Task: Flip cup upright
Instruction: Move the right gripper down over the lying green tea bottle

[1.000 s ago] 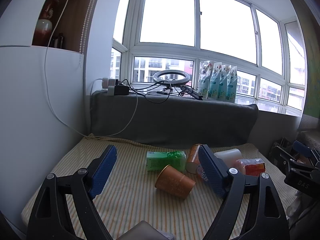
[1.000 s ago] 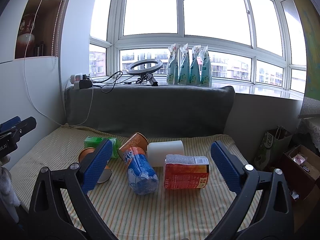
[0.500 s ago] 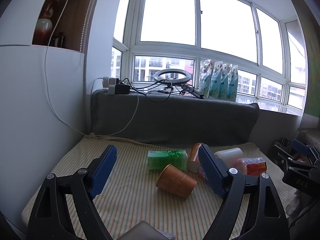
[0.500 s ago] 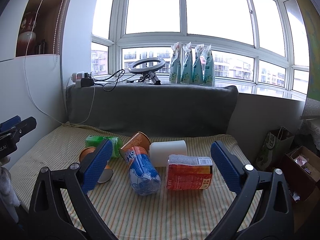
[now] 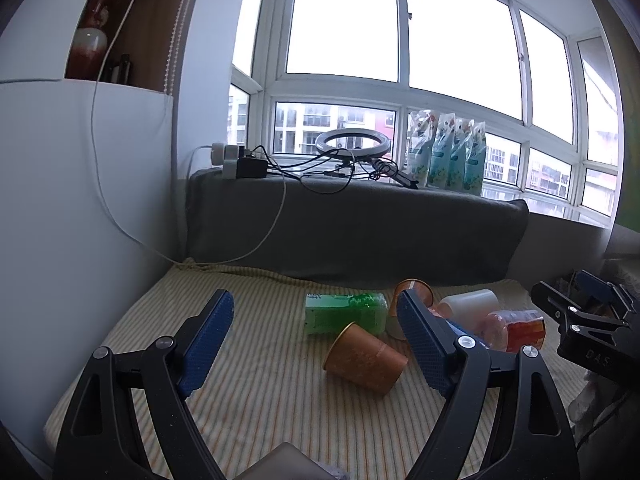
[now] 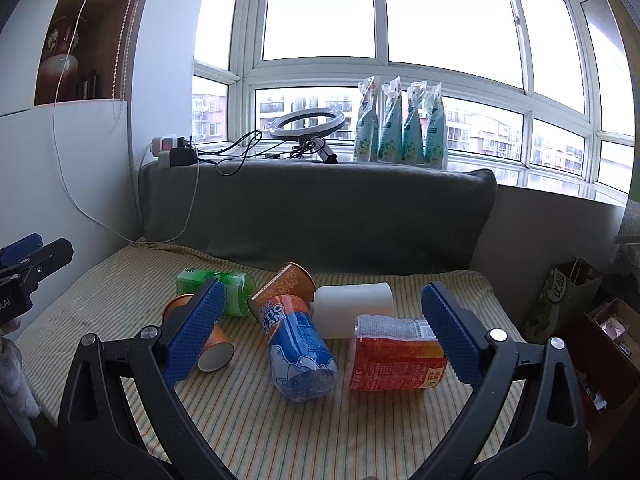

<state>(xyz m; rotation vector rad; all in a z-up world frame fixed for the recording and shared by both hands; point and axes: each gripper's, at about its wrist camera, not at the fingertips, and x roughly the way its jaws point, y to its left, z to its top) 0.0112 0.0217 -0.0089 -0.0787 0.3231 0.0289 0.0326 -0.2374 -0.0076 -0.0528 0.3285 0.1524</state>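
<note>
An orange paper cup (image 5: pixel 366 358) lies on its side on the striped mat, mouth toward the left. In the right wrist view the same cup (image 6: pixel 214 346) is partly hidden behind the left finger. My left gripper (image 5: pixel 316 340) is open and empty, hovering just before the cup, which sits between the fingers nearer the right one. My right gripper (image 6: pixel 320 334) is open and empty above a blue bottle (image 6: pixel 298 350). A white cup (image 6: pixel 354 308) and a second orange cup (image 6: pixel 286 284) also lie on their sides.
A green bottle (image 5: pixel 346 312) lies behind the orange cup. A red-orange packet (image 6: pixel 394 354) lies at the right. A grey cushion (image 6: pixel 316 212) backs the mat (image 6: pixel 120 292). Cables and a ring light (image 6: pixel 306 122) sit on the sill. A bag (image 6: pixel 560 300) and a box stand beyond the mat's right edge.
Both views have shifted slightly; the objects sit a little to the right in the frames. Both grippers stay open and nothing on the mat has moved.
</note>
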